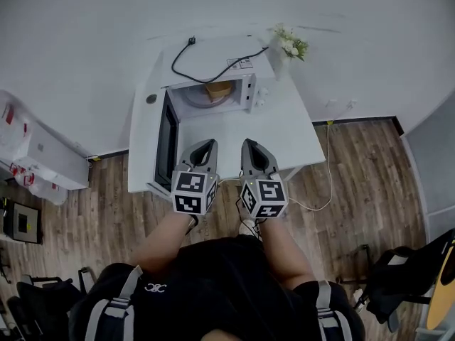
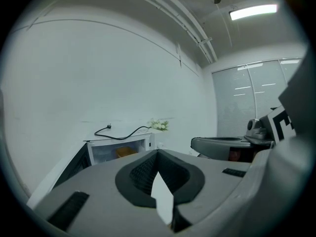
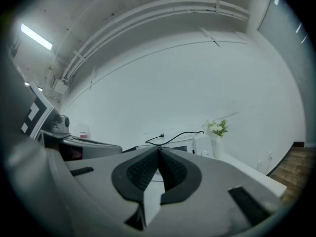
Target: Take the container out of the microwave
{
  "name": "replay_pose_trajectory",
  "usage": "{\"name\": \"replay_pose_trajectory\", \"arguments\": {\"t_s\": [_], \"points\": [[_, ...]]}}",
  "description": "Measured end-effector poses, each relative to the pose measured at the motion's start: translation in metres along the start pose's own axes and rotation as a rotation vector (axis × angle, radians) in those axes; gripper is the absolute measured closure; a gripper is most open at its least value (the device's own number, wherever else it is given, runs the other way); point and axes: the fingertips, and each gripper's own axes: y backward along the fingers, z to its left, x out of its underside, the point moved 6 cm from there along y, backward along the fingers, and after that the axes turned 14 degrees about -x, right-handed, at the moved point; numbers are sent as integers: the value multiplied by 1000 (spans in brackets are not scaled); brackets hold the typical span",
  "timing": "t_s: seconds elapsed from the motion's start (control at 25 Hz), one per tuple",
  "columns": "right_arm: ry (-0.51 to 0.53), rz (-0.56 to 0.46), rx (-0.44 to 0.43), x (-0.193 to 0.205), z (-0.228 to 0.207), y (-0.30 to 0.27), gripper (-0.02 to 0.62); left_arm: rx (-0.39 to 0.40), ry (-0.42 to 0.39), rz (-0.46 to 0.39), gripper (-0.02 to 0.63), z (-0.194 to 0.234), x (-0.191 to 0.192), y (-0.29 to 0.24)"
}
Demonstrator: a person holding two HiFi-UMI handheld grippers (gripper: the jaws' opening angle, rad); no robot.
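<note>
Listener: How are the jaws sitting?

Describer: Both pairs are pressing shut, tip against tip, with nothing between them. The left gripper (image 2: 158, 153) and the right gripper (image 3: 159, 151) are hovering side by side over the near part of a white table (image 1: 291, 137), both pointing toward the microwave (image 1: 213, 57).

Listener: And where is the container?

Describer: The container (image 1: 219, 91) — a tan, tub-like shape — is sitting inside the microwave's lit cavity. The door (image 1: 167, 139) is hanging wide open to the left, so the way in is looking unobstructed. A black power cord (image 1: 213, 68) is lying across the microwave's top, and a small vase of white flowers (image 1: 290, 45) is standing just beside its right side.

Listener: So which step is this?

Describer: I am judging it as the approach — nothing is being gripped, and both grippers are well apart from the container. The next move is calling for one gripper to be opening its jaws, reaching into the cavity and closing on the container's rim or wall. It should be keeping the container level while drawing it out past the door frame.
</note>
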Motion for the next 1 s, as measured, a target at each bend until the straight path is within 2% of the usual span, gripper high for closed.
{"name": "replay_pose_trajectory", "arguments": {"t_s": [0.48,0.8,1.0], "points": [[-24,43,-123,-4,-83,-37,592,-109,-27,26,594,-32,-6,-72],[-23,88,-203,-1,-116,-63,592,-199,-5,56,594,-29,-1,-109],[-51,110,-223,11,-131,-74,591,-234,-39,83,592,-26,10,-127]]}}
